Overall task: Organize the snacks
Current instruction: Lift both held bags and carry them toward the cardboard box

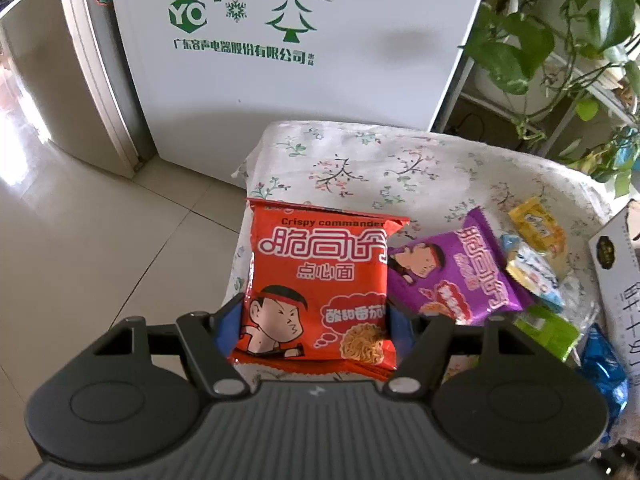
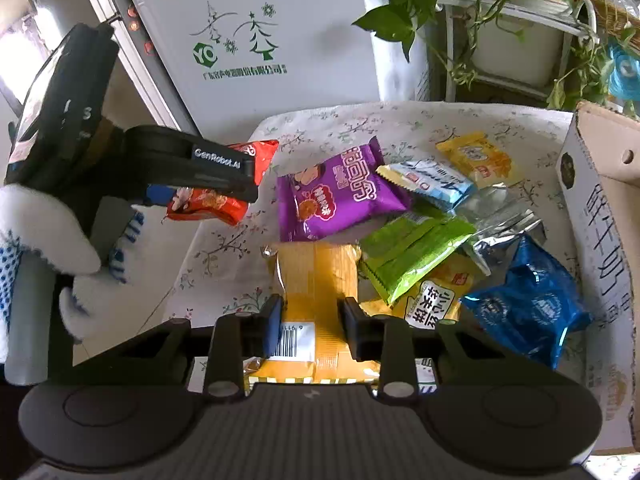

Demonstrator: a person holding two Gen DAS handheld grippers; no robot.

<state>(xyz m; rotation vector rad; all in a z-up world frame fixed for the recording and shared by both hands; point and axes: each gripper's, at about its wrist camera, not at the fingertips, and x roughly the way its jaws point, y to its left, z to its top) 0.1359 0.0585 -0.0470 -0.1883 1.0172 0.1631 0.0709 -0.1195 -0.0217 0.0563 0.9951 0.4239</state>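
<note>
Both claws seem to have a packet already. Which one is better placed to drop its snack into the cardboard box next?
Probably the right claw. It grips the orange packet beside the cardboard box at the table's right edge. The left claw holds the red noodle packet at the far left corner, with the snack pile between.

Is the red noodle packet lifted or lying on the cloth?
Lifted: the left gripper clamps the red noodle packet, held beyond the cloth edge.

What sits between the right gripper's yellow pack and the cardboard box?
The green pack and blue pack lie on the table between the yellow pack, clamped by the right gripper, and the box.
</note>
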